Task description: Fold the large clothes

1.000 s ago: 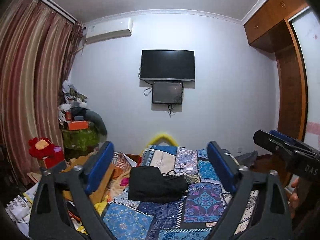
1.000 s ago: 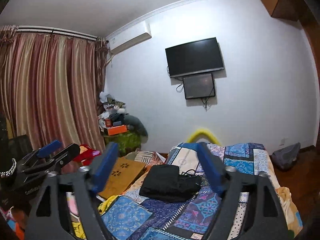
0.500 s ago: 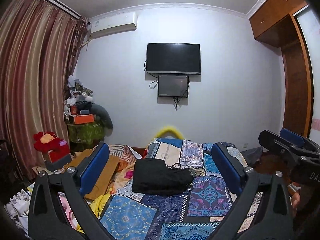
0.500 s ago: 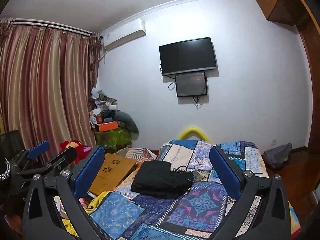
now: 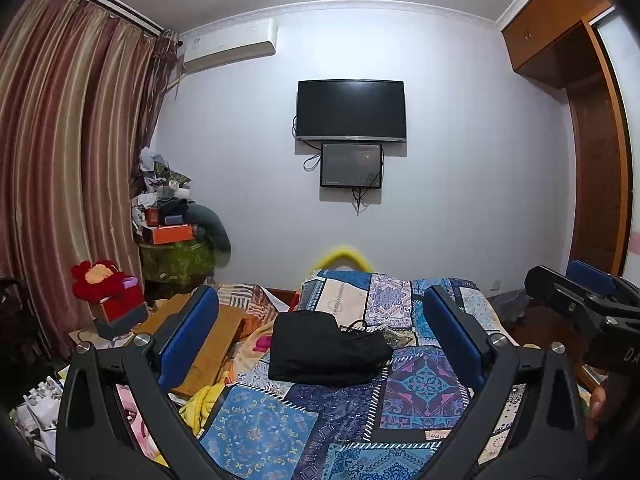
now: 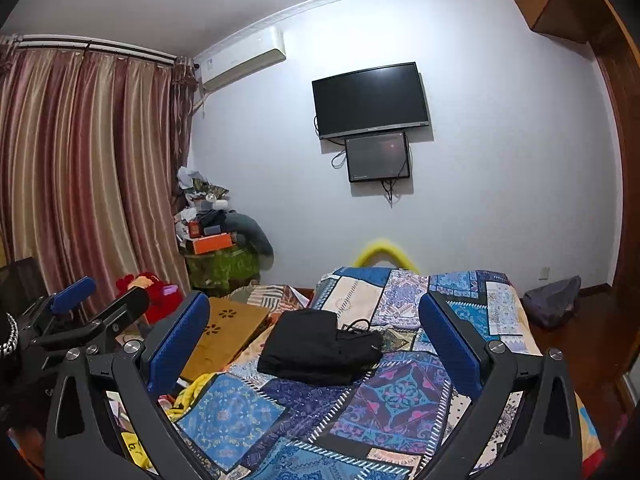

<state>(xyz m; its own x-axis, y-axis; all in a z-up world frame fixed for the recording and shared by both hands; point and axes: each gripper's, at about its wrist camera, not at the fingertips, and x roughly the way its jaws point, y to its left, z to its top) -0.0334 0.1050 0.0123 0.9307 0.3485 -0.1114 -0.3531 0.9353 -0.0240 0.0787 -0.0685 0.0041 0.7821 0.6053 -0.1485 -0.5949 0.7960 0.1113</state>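
So the black garment (image 5: 326,350) is already a folded bundle, sitting flat on the patchwork quilt (image 5: 424,384) around the middle of the bed, with a thin dark cord (image 5: 354,326) poking out on its far right side. Neither tool is touching it.

Left gripper (image 5: 320,328) has its 2 blue-padded fingers spread wide, nothing between them, held up above the near end of the bed. From its own camera the bundle shows right in the gap between the fingers, but further out and lower, well clear of the tips.

Right gripper (image 6: 314,330) is the same deal: jaws wide apart, holding nothing, with the garment (image 6: 318,354) framed between the pads and out ahead of them. You can also see the right gripper off at the right edge of the left camera, and the left one at the left edge of the right camera, so they're side by side.

Beyond the bed there's a TV (image 6: 370,100) on the wall and a wooden lap desk (image 6: 226,330) left of the quilt.
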